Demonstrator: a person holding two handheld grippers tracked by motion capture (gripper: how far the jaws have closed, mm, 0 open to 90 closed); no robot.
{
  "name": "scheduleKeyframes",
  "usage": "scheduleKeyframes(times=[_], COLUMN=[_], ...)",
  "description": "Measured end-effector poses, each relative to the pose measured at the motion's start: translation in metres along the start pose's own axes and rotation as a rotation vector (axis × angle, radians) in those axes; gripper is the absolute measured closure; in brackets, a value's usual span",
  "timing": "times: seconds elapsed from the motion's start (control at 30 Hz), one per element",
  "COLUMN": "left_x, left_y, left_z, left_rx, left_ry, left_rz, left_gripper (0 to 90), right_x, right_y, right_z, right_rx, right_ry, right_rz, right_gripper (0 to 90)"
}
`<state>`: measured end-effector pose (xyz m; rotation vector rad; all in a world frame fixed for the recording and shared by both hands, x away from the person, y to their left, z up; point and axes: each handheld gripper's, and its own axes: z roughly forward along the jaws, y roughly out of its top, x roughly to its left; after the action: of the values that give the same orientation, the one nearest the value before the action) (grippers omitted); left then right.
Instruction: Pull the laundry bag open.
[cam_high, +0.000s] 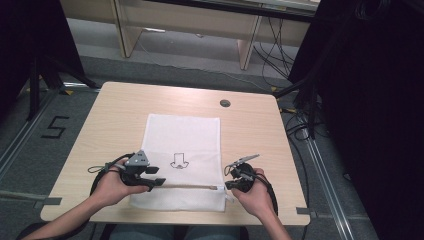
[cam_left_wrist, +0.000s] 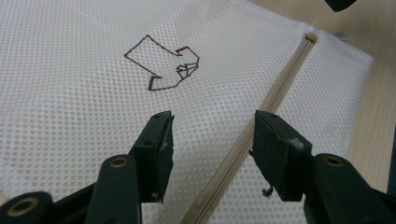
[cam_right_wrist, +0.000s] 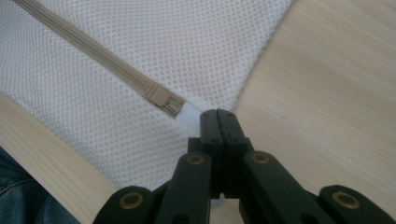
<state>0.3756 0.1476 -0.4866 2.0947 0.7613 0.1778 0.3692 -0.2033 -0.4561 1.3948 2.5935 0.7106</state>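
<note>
A white mesh bag (cam_high: 182, 135) lies flat on the wooden table (cam_high: 115, 115), with a brown stitched motif (cam_high: 178, 161) near its middle. A beige zipper (cam_high: 185, 186) runs across its near part. My left gripper (cam_high: 156, 176) stands open just above the mesh (cam_left_wrist: 70, 93); the zipper (cam_left_wrist: 275, 93) passes between its jaws (cam_left_wrist: 212, 128), which touch nothing. My right gripper (cam_high: 228, 184) is at the bag's right edge. Its jaws (cam_right_wrist: 217, 114) are shut on the white tab (cam_right_wrist: 191, 114) at the end of the zipper (cam_right_wrist: 93, 46).
A round cable hole (cam_high: 225, 103) sits near the table's far edge. Bare wood flanks the bag on both sides. Beyond the table stand a wooden bench (cam_high: 190, 25), dark stands at left, and cables (cam_high: 300, 125) on the floor at right.
</note>
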Motion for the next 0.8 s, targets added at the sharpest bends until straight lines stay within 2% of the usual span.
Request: scheduleKeyframes(times=[0.13,0.23,0.27,0.3,0.33,0.37,0.43,0.5,0.53,0.63,0.67,0.73,0.77,0.8], left_x=[0.002,0.001,0.0,0.001,0.0,-0.001,0.0,-0.002,-0.001,-0.001,-0.003,-0.002,-0.004,-0.005], left_y=[0.0,0.002,0.002,0.003,0.003,0.003,0.003,0.002,0.002,0.002,0.002,0.002,0.002,0.003], left_z=[-0.002,-0.001,0.0,0.0,0.001,0.001,0.001,0.003,0.003,0.003,0.003,0.004,0.004,0.006], left_rx=[-0.003,-0.002,-0.006,-0.005,-0.004,-0.011,0.004,-0.003,-0.01,0.0,-0.004,-0.004,0.0,-0.005], left_ry=[0.012,0.016,0.015,0.016,0.015,0.016,0.017,0.007,0.005,0.003,-0.003,-0.007,-0.007,-0.015], left_rz=[0.011,0.016,0.005,0.029,0.017,0.026,0.049,0.026,0.048,0.061,0.03,0.062,0.045,0.061], left_gripper=[47.7,47.7,47.9,48.0,48.3,48.7,49.4,49.7,49.8,49.9,50.1,50.8,51.2,51.6], right_x=[0.005,0.005,0.005,0.007,0.005,0.006,0.006,0.007,0.007,0.007,0.007,0.006,0.006,0.006], right_y=[0.001,0.001,0.001,0.0,0.0,0.0,0.0,0.002,0.003,0.004,0.004,0.006,0.006,0.008], right_z=[0.002,0.005,0.006,0.007,0.009,0.009,0.011,0.012,0.016,0.021,0.024,0.027,0.028,0.029], right_rx=[0.018,0.021,0.023,0.044,0.038,0.059,0.045,0.048,0.049,0.06,0.069,0.072,0.072,0.075], right_ry=[0.015,0.04,0.049,0.05,0.053,0.051,0.053,0.043,0.043,0.046,0.05,0.048,0.047,0.034], right_rz=[0.046,0.043,0.047,0.064,0.032,0.05,0.032,0.045,0.038,0.031,0.032,0.024,0.024,0.036], right_gripper=[90.0,90.0,90.0,90.0,90.0,90.0,90.0,90.0,90.0,89.7,89.7,89.5,89.3,89.3])
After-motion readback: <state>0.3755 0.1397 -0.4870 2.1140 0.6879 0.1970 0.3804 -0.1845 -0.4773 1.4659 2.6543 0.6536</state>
